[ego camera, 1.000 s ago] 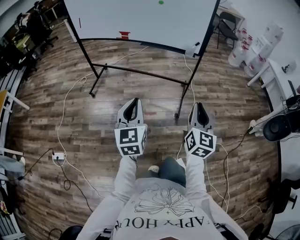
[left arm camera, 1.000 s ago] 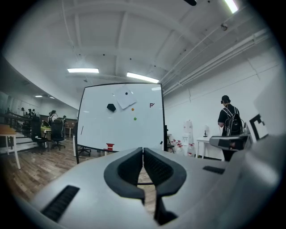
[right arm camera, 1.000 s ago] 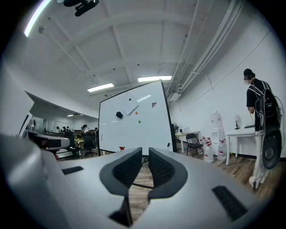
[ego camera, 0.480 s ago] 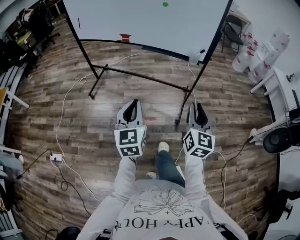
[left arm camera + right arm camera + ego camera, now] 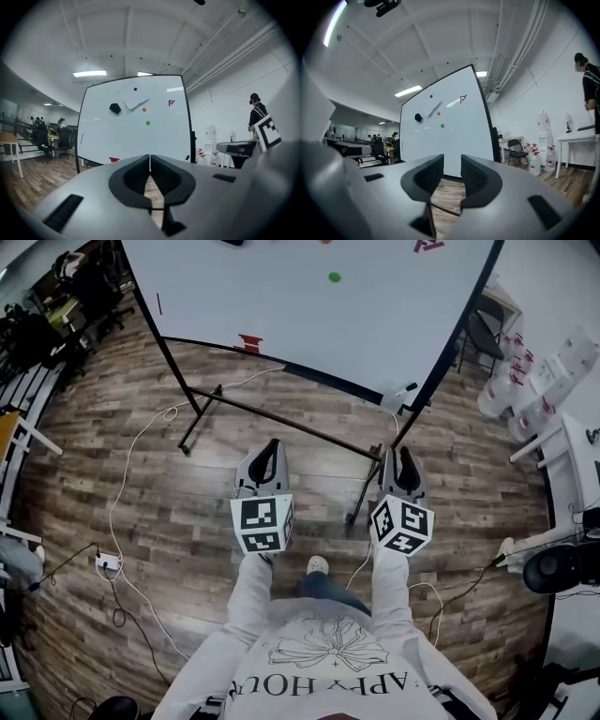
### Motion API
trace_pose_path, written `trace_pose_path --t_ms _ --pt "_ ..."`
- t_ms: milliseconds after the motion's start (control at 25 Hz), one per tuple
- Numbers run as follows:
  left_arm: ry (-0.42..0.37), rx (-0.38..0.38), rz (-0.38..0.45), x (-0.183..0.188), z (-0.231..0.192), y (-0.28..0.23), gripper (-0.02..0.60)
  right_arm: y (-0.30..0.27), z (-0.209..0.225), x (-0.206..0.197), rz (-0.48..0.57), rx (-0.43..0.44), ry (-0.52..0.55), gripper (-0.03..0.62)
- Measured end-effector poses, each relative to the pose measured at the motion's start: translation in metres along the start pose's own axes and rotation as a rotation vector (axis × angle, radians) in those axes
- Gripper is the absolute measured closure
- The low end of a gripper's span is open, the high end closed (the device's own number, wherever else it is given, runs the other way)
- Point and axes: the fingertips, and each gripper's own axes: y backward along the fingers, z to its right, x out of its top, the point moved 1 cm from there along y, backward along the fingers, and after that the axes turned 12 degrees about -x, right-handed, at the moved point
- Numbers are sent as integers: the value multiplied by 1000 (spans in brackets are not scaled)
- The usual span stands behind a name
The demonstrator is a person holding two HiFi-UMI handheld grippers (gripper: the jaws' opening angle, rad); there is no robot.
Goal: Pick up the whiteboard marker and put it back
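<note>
A large whiteboard [image 5: 309, 306] on a black stand faces me. It carries a green dot [image 5: 335, 277], a black block [image 5: 115, 108] and a small red piece [image 5: 249, 341] at its lower edge. A thin dark stick [image 5: 158, 304] sits near the board's left edge; I cannot tell whether it is the marker. My left gripper [image 5: 272, 442] points level at the board with its jaws shut and empty, the pads touching in the left gripper view [image 5: 150, 157]. My right gripper [image 5: 403, 452] also points at the board; its jaws [image 5: 452, 161] are opening, with nothing between them.
The stand's black legs and crossbar [image 5: 281, 418] stand on the wooden floor just ahead. White cables [image 5: 141, 446] trail across the floor. Water bottles [image 5: 539, 381], a folding chair [image 5: 480, 334] and a white table lie to the right. A person [image 5: 590, 89] stands at the far right.
The person has walked forward, so the whiteboard has come closer and fills more of the head view. Both grippers moved forward with the body, held as before.
</note>
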Motion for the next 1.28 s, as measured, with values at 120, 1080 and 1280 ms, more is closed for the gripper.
trace_pose_path --t_ms 120,1080,1280 --pt "1 20 2 5 -3 -33 572 -36 10 3 1 15 1 496" --pt "14 -48 -76 -10 -36 -218 572 -204 60 -24 -84 -93 -18 494" --pt "8 -100 -75 -4 -49 -269 572 -246 69 -24 -94 -156 -15 494"
